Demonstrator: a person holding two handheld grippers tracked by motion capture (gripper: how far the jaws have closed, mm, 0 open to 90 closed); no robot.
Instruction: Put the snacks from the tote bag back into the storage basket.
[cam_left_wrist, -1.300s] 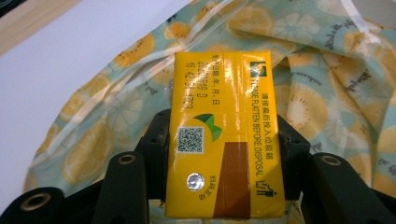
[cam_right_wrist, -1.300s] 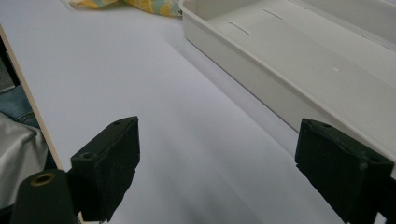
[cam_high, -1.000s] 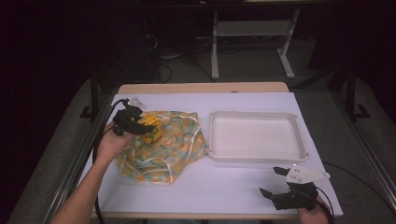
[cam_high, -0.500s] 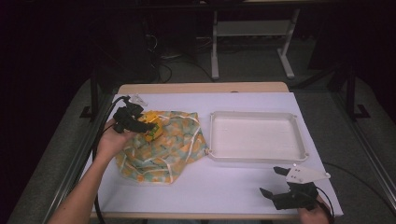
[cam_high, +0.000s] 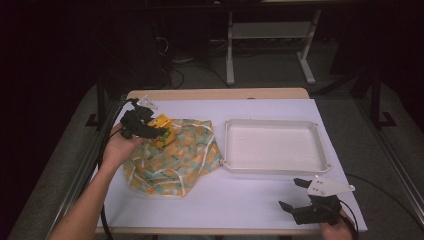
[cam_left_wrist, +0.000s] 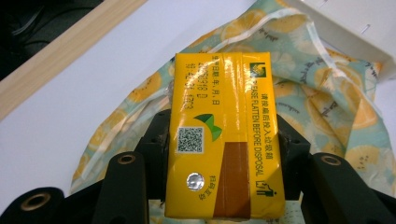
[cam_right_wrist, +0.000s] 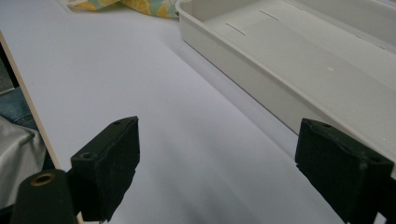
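White sheeting covers the table (cam_high: 240, 210), whose wooden edge shows along the far side, and dark floor with metal stand legs lies beyond it at 12 o'clock. On the sheet, toward 9 o'clock from the table's middle, lies a crumpled cloth bag (cam_high: 175, 162) printed with orange citrus slices on pale green. The left gripper (cam_high: 159, 134) sits over the bag's upper left part, held by the person's left hand (cam_high: 117, 150), and its jaws are clamped on a yellow carton (cam_high: 165, 134). In the left gripper view the carton (cam_left_wrist: 225, 135) stands between the two black jaws, pinched on both long sides, its printed face with a QR code and a brown panel turned to the camera, the bag (cam_left_wrist: 327, 107) spread below and behind it. A white tray (cam_high: 274, 146) rests just at 3 o'clock of the bag, close to its edge. The right gripper (cam_high: 295, 195) hovers near the table's front edge at about 5 o'clock, well apart from the bag. Its jaws stand wide apart with nothing between them, and in the right gripper view the tray (cam_right_wrist: 289, 60) runs along at 1 o'clock.
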